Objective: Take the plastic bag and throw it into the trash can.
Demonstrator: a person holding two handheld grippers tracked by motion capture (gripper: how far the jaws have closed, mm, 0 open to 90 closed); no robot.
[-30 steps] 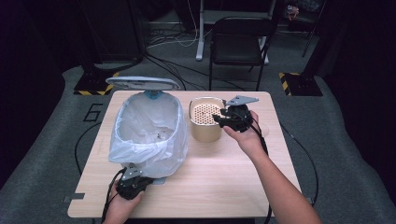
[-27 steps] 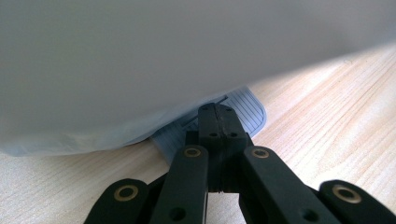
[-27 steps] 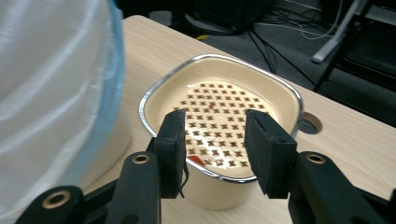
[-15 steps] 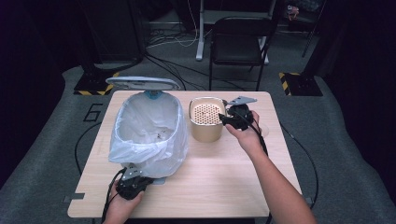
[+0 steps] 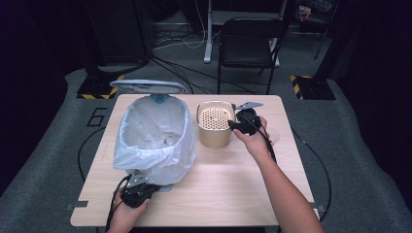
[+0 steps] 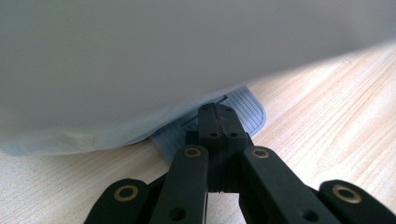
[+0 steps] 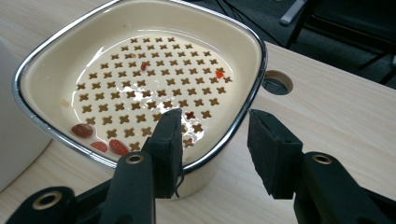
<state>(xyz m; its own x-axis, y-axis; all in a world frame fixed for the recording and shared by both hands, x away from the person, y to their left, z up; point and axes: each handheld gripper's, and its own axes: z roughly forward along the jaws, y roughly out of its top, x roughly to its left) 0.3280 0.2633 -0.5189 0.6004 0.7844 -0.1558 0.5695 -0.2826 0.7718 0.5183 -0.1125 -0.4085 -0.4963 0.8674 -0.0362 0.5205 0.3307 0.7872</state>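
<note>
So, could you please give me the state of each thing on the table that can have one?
Bin: lid up, lined with a white bag.
Pedal: under the shut left gripper.
Strainer pot: upright, uncovered, a few red scraps inside.
Right gripper: open, jaws astride the pot's rim, just been opening.

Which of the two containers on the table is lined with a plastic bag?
The pedal bin on the left; the beige strainer pot beside it has a bare perforated insert.
</note>
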